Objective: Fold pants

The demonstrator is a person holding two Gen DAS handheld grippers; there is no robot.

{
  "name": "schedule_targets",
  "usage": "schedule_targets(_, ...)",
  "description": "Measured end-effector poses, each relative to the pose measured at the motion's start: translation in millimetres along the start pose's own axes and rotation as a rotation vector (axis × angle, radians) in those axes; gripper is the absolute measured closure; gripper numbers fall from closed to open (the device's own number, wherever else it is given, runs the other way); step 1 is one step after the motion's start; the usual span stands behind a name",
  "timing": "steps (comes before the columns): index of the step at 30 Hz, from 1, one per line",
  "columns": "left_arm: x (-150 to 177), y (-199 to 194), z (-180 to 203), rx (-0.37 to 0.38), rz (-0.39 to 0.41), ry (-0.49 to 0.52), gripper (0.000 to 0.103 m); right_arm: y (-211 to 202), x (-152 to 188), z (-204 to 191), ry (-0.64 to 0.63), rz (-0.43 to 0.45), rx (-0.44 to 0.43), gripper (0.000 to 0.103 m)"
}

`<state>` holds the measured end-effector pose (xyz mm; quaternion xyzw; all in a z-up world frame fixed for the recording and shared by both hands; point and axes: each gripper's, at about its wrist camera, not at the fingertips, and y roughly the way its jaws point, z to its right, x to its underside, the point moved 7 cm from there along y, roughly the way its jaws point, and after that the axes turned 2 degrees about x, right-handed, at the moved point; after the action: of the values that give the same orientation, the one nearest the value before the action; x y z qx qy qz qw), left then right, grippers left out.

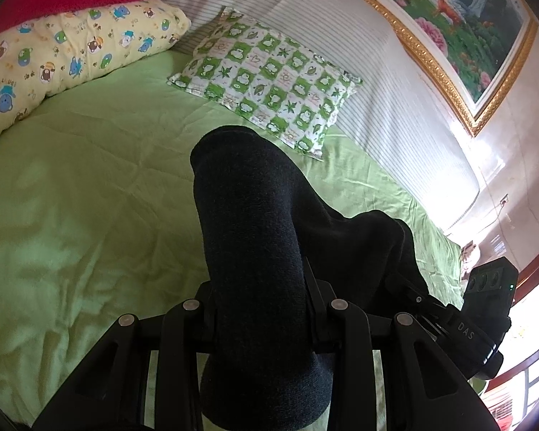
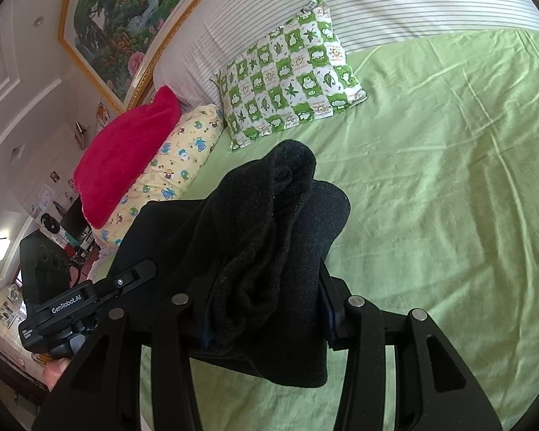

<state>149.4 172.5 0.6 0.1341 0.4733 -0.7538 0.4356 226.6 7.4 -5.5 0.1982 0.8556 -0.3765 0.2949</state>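
Observation:
The black fleece pants (image 1: pixel 255 237) hang bunched between both grippers above the green bed sheet (image 1: pixel 90 186). My left gripper (image 1: pixel 262 309) is shut on the pants, a thick fold of cloth passing between its jaws and hiding the fingertips. My right gripper (image 2: pixel 266 305) is shut on the pants (image 2: pixel 269 237) too, with a gathered wad rising up over its jaws. The right gripper's body shows at the right edge of the left wrist view (image 1: pixel 485 309). The left gripper's body shows at the lower left of the right wrist view (image 2: pixel 86 305).
A green checked pillow (image 1: pixel 266 82) and a yellow cartoon pillow (image 1: pixel 64 57) lie at the bed's head, with a red blanket (image 2: pixel 125 154) beside them. A striped headboard (image 1: pixel 359 54) and a framed painting (image 1: pixel 460 14) stand behind. The sheet (image 2: pixel 449 186) spreads wide.

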Motion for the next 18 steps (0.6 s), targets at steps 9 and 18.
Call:
schedule_targets(9, -6.4, 11.5, -10.5, -0.018, -0.016, -0.018, 0.070, 16.1, -6.1, -0.3, -0.010, -0.029, 0.007, 0.056)
schedule_targets(18, -3.2, 28.6, -21.6, -0.049, -0.059, -0.021, 0.070, 31.1, -7.3, 4.8, -0.024, -0.066, 0.046, 0.056)
